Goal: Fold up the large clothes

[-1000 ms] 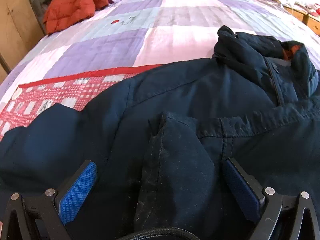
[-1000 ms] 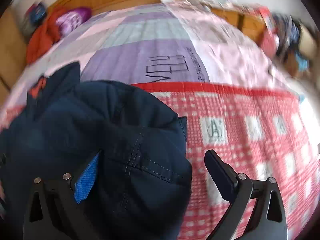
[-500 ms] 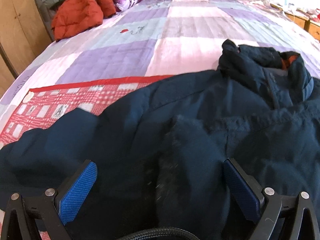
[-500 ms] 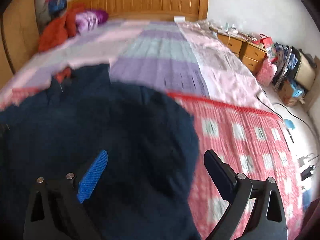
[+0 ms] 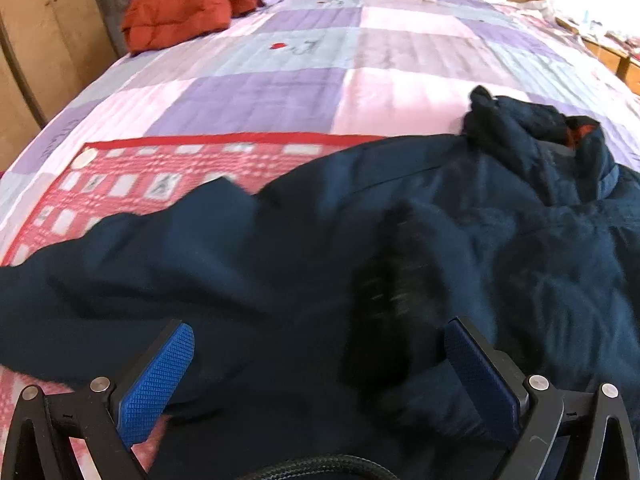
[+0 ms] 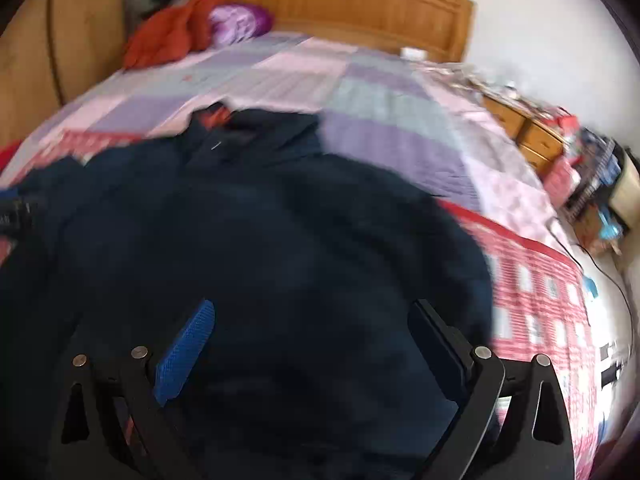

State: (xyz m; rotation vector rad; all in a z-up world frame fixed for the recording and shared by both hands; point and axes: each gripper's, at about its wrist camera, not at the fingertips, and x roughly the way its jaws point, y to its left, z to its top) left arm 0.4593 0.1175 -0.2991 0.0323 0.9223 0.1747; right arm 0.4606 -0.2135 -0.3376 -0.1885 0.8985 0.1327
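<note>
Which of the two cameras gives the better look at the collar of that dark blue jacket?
The left wrist view. There the jacket's collar is fairly sharp, raised, with orange lining showing inside. In the right wrist view the collar sits farther off and is smeared by motion blur, so only a dark shape with an orange patch shows.

Jacket [image 5: 328,248] smeared by motion blur in both views; the raised fold [image 5: 404,280] between the left gripper's [image 5: 320,364] fingers is a dark smudge, seams unreadable. Jacket cut off by the bottom and right edges in left view, by left and bottom edges in right view [image 6: 260,248]. It hides most of the red checked cloth [image 5: 132,184] and the quilt [image 5: 280,80] beneath. Contact between fingers and fabric cannot be told for the left gripper or the right gripper [image 6: 312,344]. Collar [image 6: 224,128] blurred, orange lining just a patch. Nightstand [image 6: 532,136] clutter too blurred to identify. Print on quilt [image 5: 296,46] too small to read. Orange garment [image 5: 180,8] cut by the top edge.
</note>
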